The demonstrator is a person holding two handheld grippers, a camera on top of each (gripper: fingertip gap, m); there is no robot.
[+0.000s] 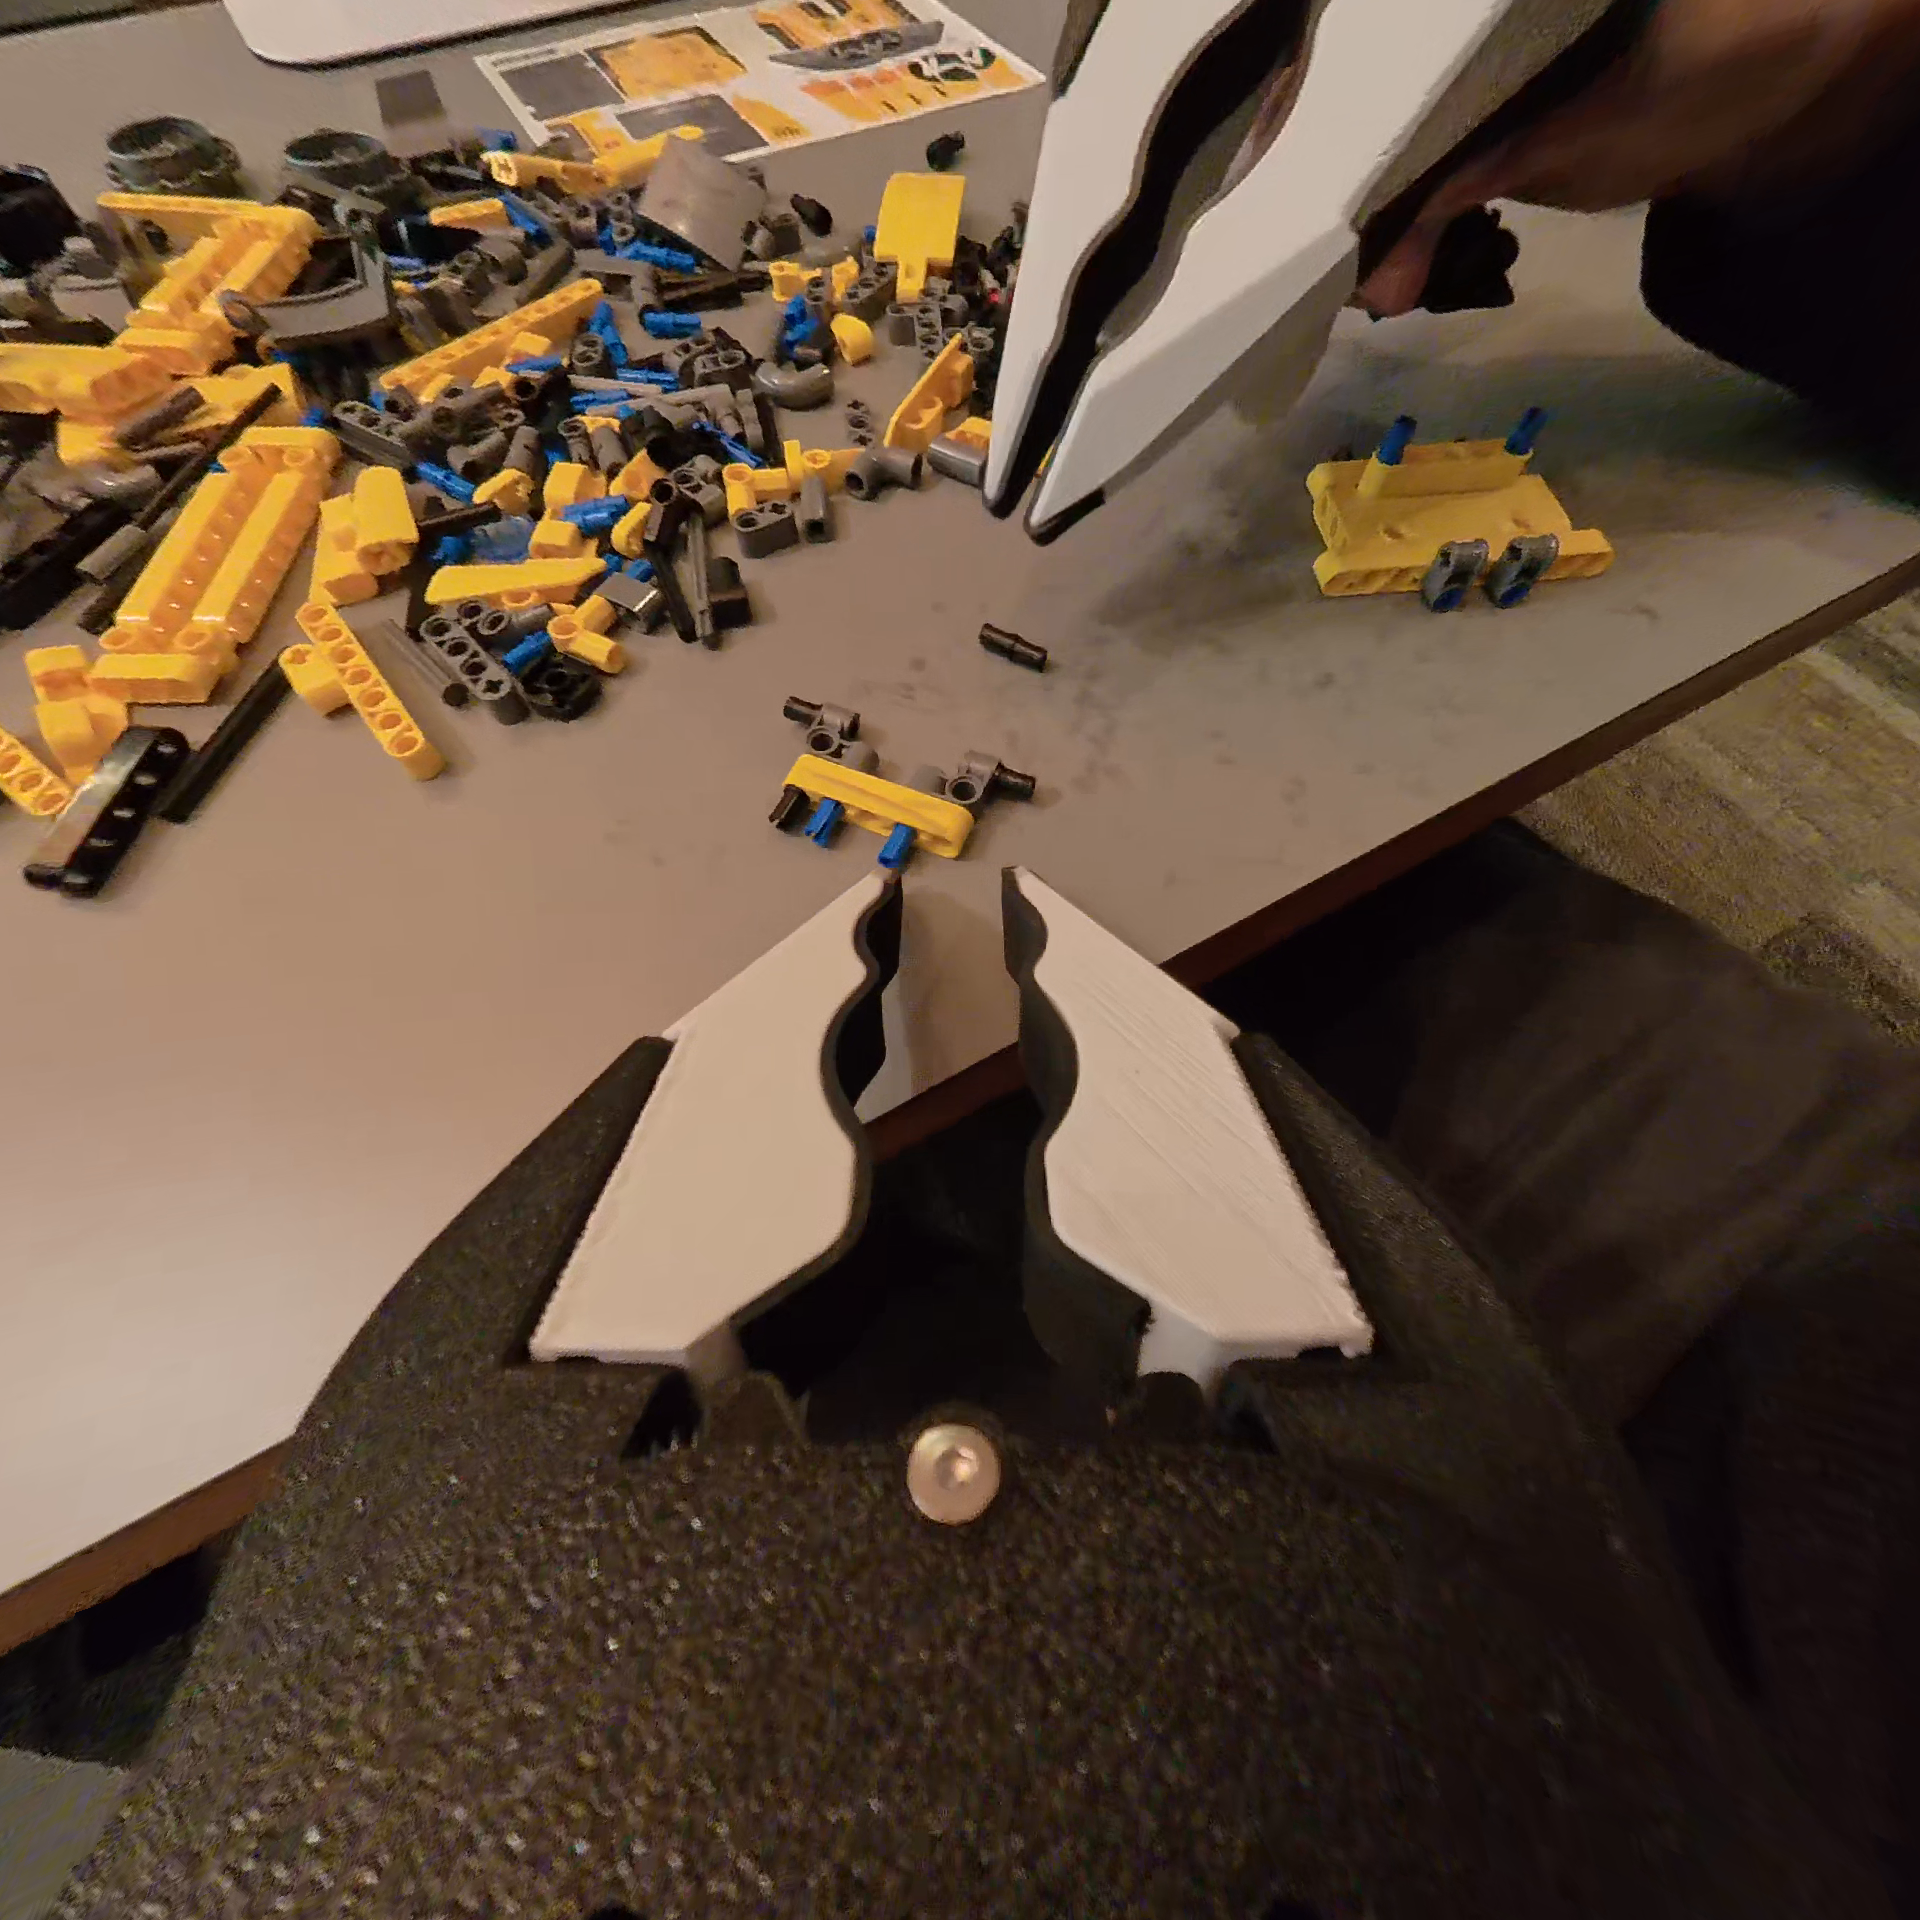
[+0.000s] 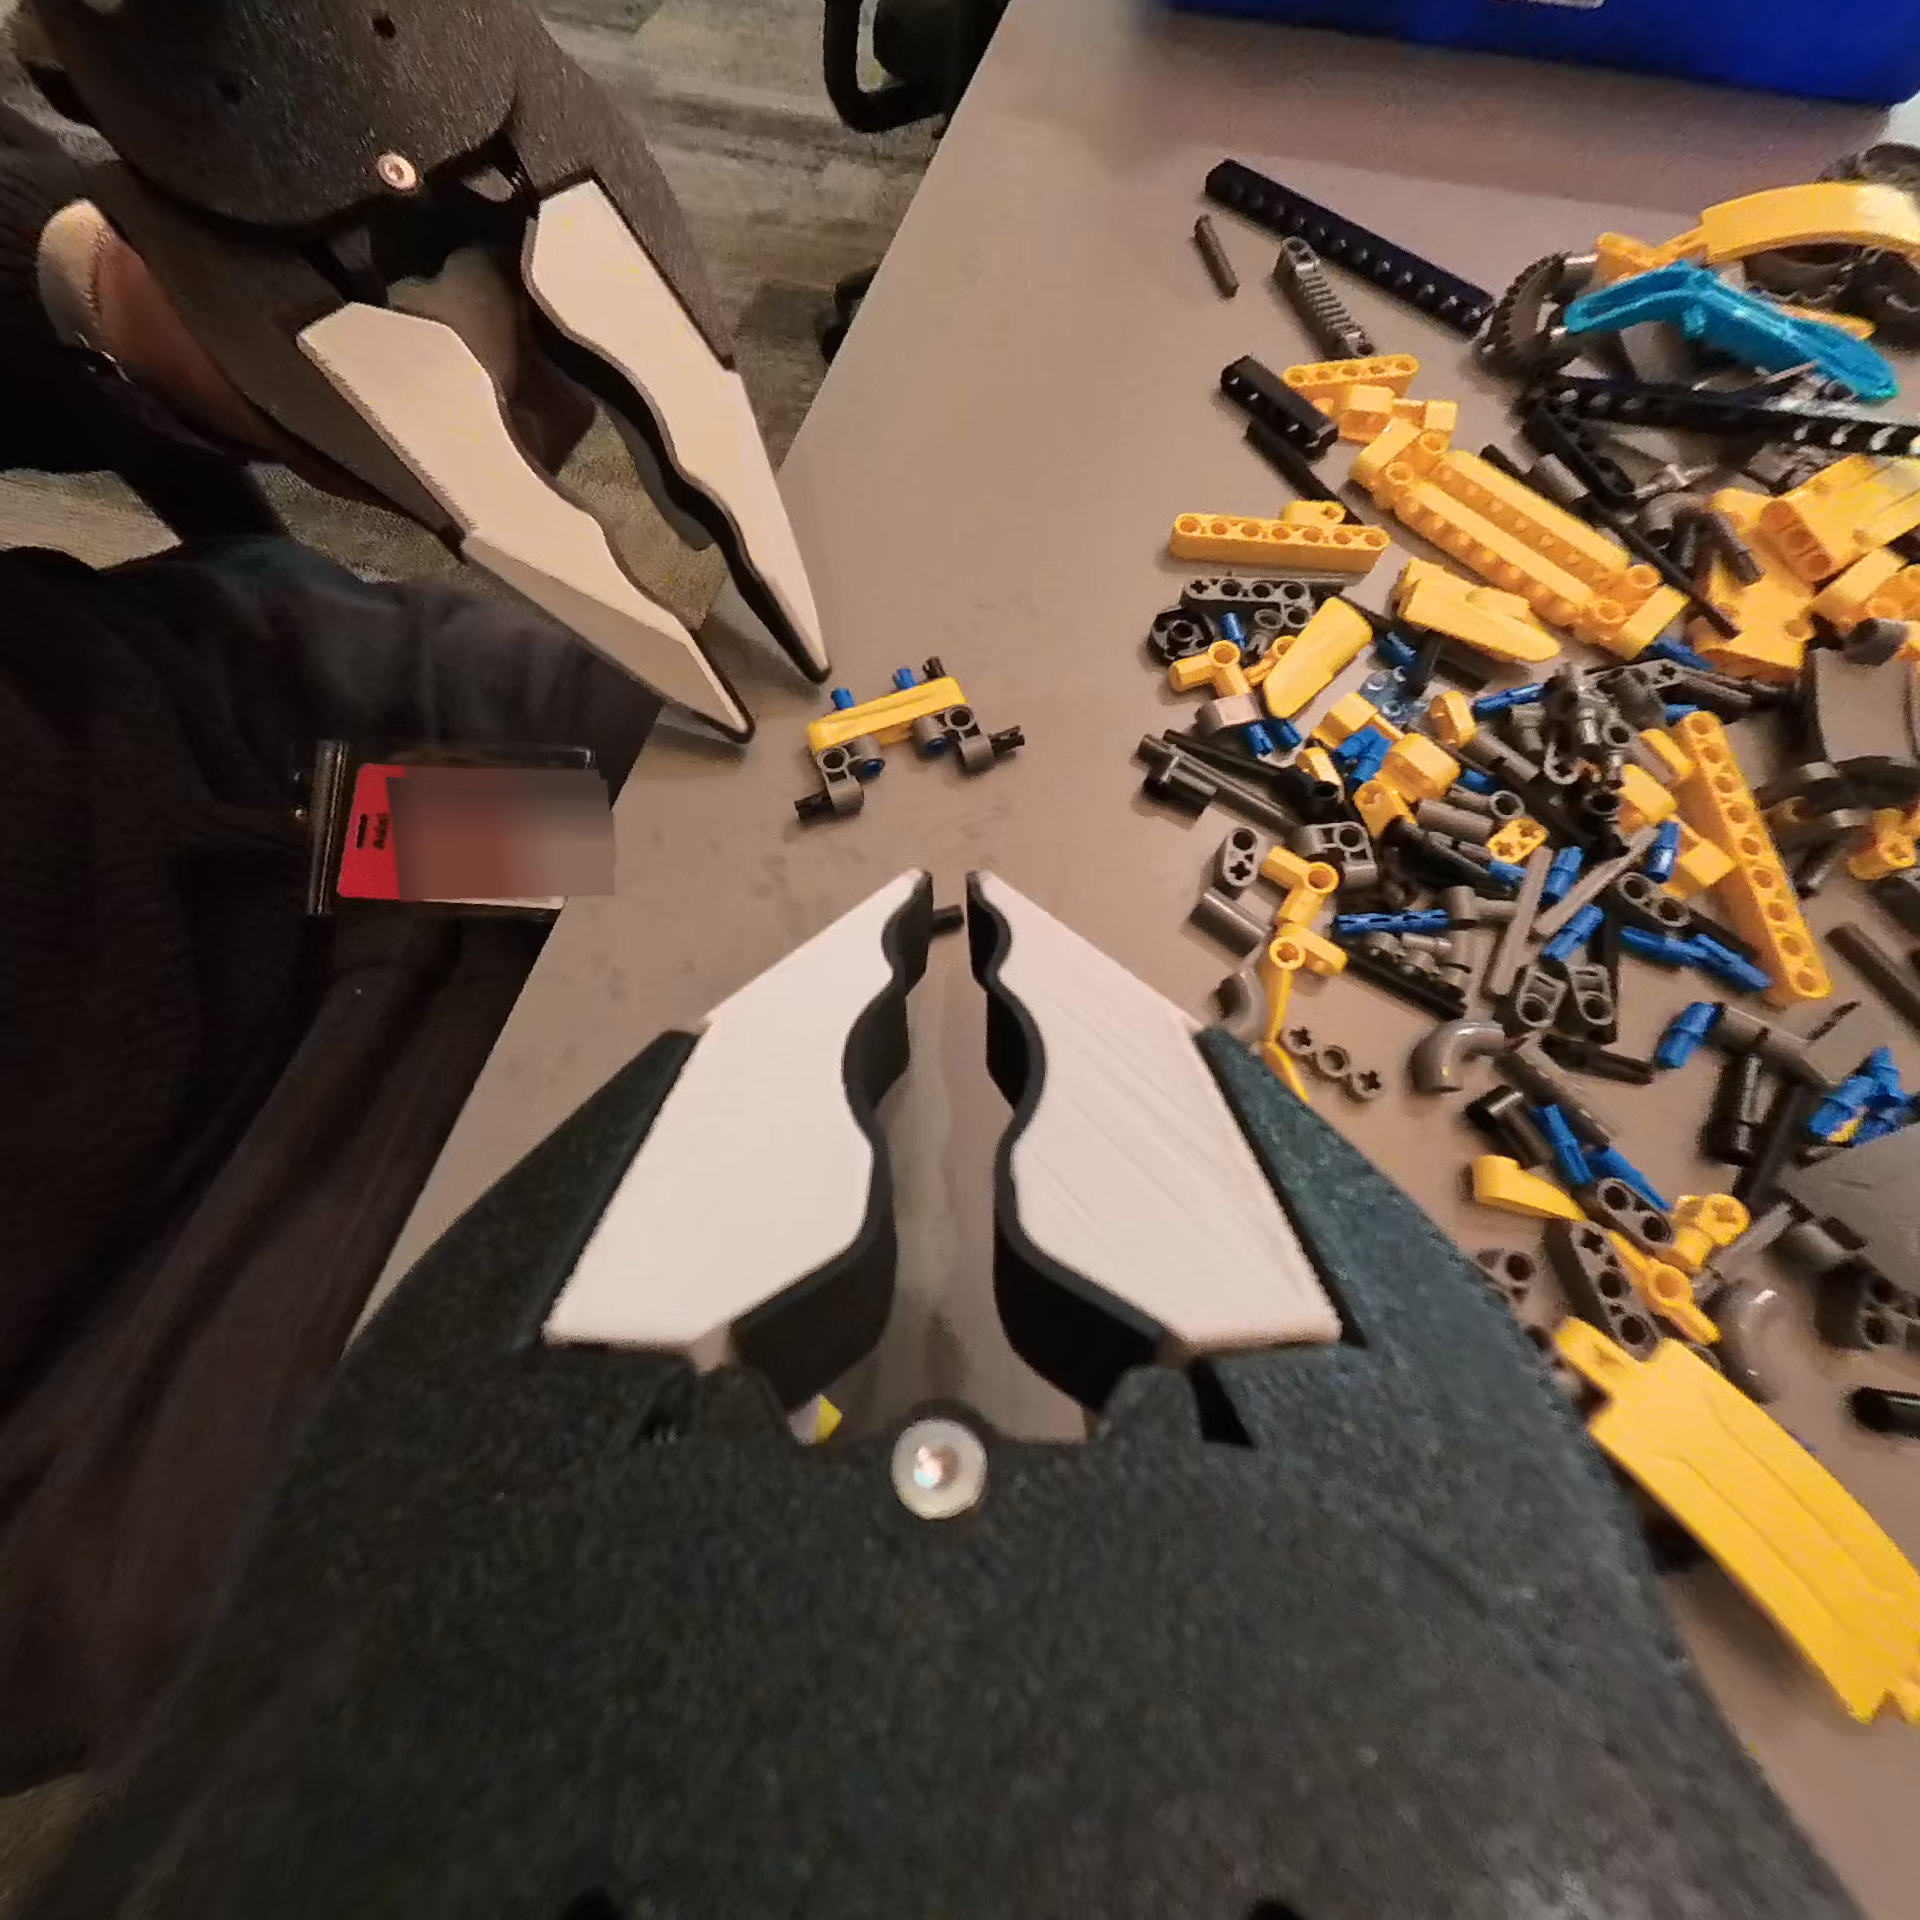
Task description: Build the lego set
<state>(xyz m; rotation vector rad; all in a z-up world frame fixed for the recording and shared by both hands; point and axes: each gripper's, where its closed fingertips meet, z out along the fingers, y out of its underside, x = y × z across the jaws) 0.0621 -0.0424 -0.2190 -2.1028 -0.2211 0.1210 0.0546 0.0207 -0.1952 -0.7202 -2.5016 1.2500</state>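
Left wrist view: yellow assembly [image 1: 881, 805] just beyond left hand-held gripper [image 1: 951, 878]

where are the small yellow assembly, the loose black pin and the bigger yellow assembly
small yellow assembly [image 1: 883, 805], left wrist view, on its yellow beam
loose black pin [image 1: 1012, 646], left wrist view, on its middle
bigger yellow assembly [image 1: 1439, 520], left wrist view, on its yellow body

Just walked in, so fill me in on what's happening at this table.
A person holds a gripper in each hand over a grey table strewn with building pieces. The left gripper is open, just short of a small yellow assembly. The right gripper, nearly shut and empty, hovers near a loose black pin.
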